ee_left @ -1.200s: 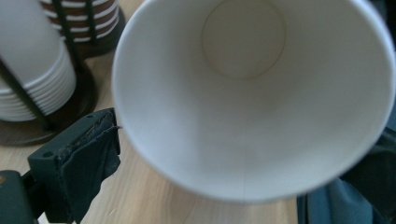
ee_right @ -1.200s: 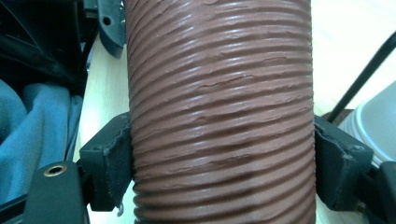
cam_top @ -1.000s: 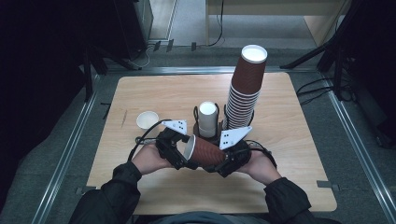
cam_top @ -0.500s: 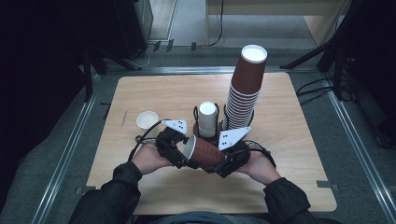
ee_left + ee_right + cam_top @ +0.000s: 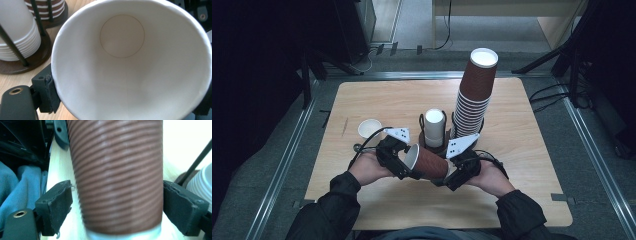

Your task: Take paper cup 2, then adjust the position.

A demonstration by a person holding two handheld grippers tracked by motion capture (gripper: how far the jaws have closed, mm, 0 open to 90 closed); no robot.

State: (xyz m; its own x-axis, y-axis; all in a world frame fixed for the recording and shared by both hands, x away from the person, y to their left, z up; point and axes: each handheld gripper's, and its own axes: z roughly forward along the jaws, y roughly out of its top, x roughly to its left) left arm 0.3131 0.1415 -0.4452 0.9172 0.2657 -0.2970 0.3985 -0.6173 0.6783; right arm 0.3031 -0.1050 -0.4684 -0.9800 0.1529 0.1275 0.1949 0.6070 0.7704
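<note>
- A brown ribbed paper cup (image 5: 428, 161) lies on its side, held off the wooden table (image 5: 532, 165) between the two grippers, near the table's 6 o'clock edge in the high view.
- Its long axis runs across the table, roughly from 9 to 3 o'clock; the open white mouth points toward 9 o'clock and tips slightly up, the narrower base toward 3 o'clock.
- The left gripper (image 5: 404, 162) is at the mouth end. In the left gripper view the white inside of the cup faces the camera, and the left pad (image 5: 51, 93) lies against the rim's outer wall. Its jaws have just been closing, with the cup's rim between them, and they now pinch the rim.
- The right gripper (image 5: 451, 175) is at the base end. In the right gripper view the ribbed wall runs up between the jaws; a gap shows beside the left pad (image 5: 58, 206), while the right pad sits at the cup's edge. Its jaws have just been opening and stand spread around the cup.
- At 12 o'clock from the cup stands a holder with a short white cup stack (image 5: 434, 127); a tall brown cup stack (image 5: 473, 95) rises at 1 o'clock.
- A single white cup (image 5: 369, 128) stands at 10 o'clock.
</note>
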